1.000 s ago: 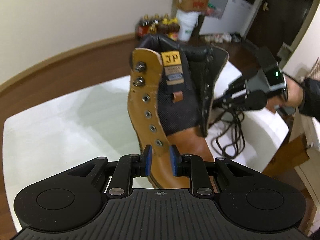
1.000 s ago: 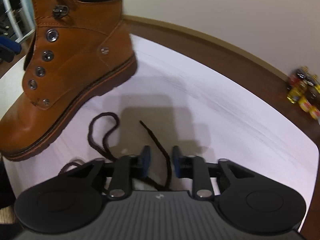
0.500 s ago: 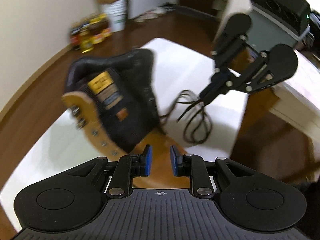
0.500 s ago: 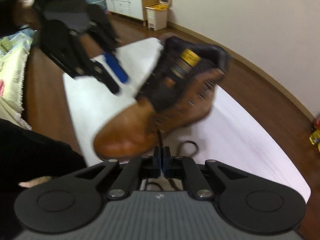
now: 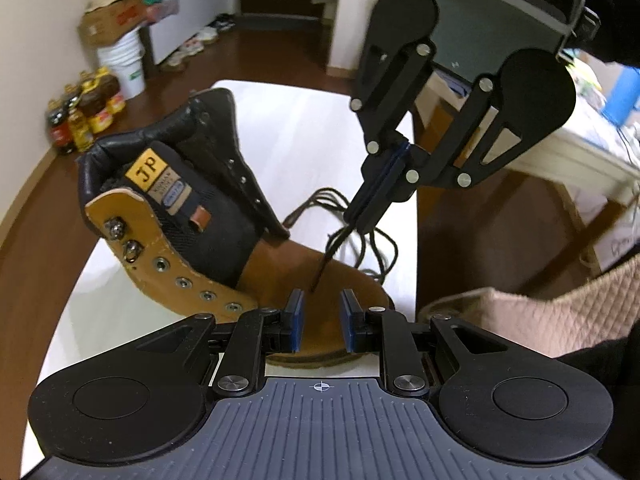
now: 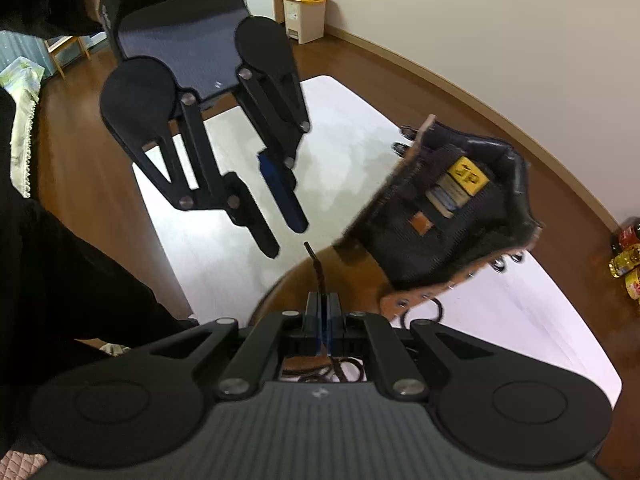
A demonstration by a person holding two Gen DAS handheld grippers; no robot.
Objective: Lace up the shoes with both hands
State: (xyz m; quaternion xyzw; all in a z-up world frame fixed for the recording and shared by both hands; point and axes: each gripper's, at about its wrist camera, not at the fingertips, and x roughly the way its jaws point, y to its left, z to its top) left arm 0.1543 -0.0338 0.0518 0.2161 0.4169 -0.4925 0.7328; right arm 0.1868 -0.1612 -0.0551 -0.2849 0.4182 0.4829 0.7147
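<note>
A: Where does the boot (image 5: 224, 240) lie?

B: On the white table (image 5: 312, 128), tipped over, its brown toe towards both cameras and the black tongue with the yellow JP tag laid open. In the left wrist view the toe sits directly beyond the left gripper (image 5: 320, 320), filling the gap between the two blue pads.

A: How are that gripper's fingers set?

B: Parted, with a clear gap, and nothing is between them. The right wrist view shows the same gripper (image 6: 290, 236) from the front, fingers apart, hanging over the table just beside the toe.

A: And the right gripper (image 6: 322, 312)?

B: Its blue pads are pressed together on the dark shoelace (image 6: 316, 268). The stiff tip of the lace sticks out past the fingertips, pointing towards the parted fingers of the left gripper and stopping short of them.

A: Does the left view agree?

B: Yes. There the right gripper (image 5: 362, 216) reaches down from the upper right, fingers closed, and the lace (image 5: 324, 264) hangs from it with its tip over the toe of the boot, just above the open gap of the left pads. The rest of the lace lies in loose loops on the table beside the boot, on its far right
</note>
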